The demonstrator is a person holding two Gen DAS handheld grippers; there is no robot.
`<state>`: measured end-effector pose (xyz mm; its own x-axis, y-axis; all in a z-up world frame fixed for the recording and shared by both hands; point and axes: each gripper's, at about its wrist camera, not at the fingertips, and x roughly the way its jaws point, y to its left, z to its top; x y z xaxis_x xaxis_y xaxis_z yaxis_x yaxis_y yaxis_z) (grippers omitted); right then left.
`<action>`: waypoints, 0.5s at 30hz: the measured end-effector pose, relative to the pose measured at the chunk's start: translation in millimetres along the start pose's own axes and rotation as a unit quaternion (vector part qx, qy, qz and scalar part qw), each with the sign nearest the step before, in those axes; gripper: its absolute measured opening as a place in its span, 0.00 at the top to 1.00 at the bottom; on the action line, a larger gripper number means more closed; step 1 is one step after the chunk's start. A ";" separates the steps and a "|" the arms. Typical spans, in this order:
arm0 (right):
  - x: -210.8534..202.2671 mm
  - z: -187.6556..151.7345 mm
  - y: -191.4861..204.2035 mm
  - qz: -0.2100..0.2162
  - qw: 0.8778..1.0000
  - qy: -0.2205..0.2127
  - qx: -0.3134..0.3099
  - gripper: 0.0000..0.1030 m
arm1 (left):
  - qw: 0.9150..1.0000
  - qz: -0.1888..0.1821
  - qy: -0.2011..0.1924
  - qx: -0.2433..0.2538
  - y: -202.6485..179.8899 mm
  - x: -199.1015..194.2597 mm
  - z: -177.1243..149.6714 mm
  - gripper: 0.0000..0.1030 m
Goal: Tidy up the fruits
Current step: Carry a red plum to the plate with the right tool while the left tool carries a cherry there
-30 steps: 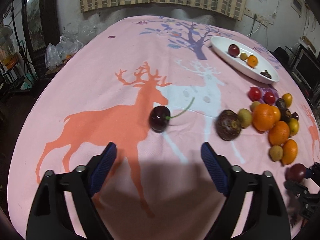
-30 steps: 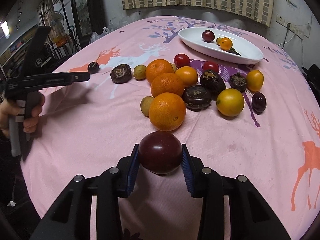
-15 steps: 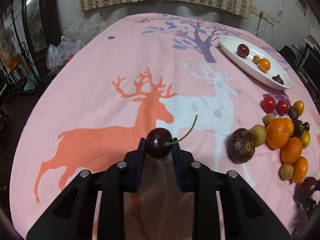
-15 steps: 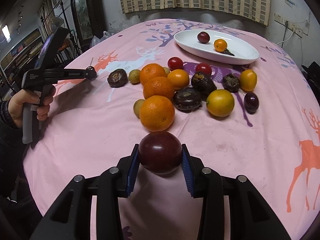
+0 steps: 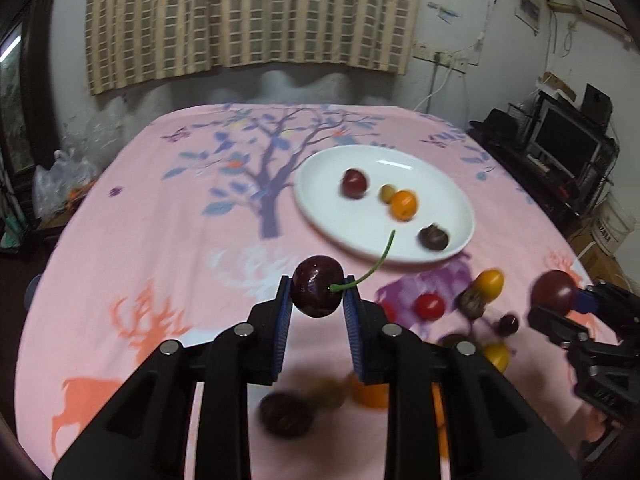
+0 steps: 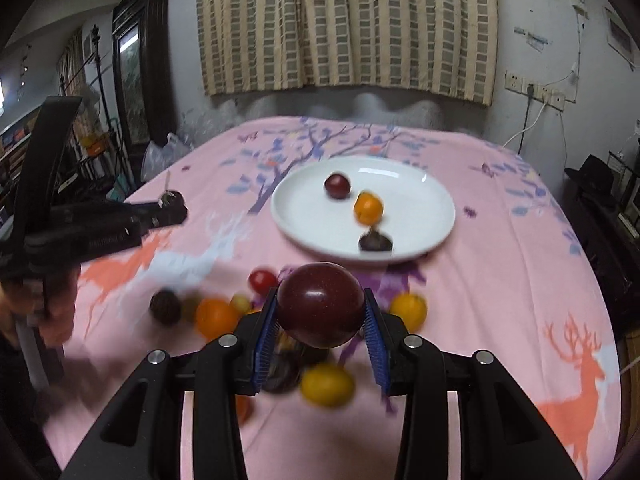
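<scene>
My left gripper (image 5: 316, 300) is shut on a dark cherry (image 5: 317, 291) with a green stem, held above the pink tablecloth short of the white oval plate (image 5: 332, 176). My right gripper (image 6: 320, 318) is shut on a dark red plum (image 6: 320, 310), held above the loose fruit pile, with the plate (image 6: 420, 204) ahead. The plate holds a plum, a small orange and a dark fruit. The right gripper with its plum also shows in the left wrist view (image 5: 560, 296), and the left gripper with the cherry shows in the right wrist view (image 6: 172, 204).
Loose oranges (image 6: 214, 316), a red tomato (image 6: 262, 280), yellow fruits (image 6: 328, 384) and dark passion fruits (image 6: 165, 306) lie blurred on the pink deer-print tablecloth (image 6: 520, 280) below both grippers. Plastic bags (image 5: 60, 184) sit off the table's left edge. A monitor and shelves (image 5: 568, 140) stand at right.
The left gripper closed on the cherry and lifted it toward the plate. The right gripper raised the plum from near the cloth and moved it forward over the fruit pile.
</scene>
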<state>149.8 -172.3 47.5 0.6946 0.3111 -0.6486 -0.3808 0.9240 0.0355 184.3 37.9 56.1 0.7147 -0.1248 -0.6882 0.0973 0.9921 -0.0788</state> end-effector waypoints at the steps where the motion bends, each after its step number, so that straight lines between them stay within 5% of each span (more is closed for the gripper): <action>1: 12.3 9.0 -4.2 -0.003 1.000 -0.001 0.005 0.61 | 1.000 -0.001 0.003 0.000 -6.8 9.7 7.4 0.76; 15: 122.7 44.7 -10.5 -0.010 0.998 0.058 -0.005 0.60 | 0.997 0.004 0.073 -0.012 -31.2 130.8 58.6 0.76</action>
<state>266.2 -133.9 1.5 0.6266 0.2646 -0.7331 -0.3749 0.9269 0.0140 315.4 -10.0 10.8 0.6067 -0.1147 -0.7866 0.0742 0.9934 -0.0876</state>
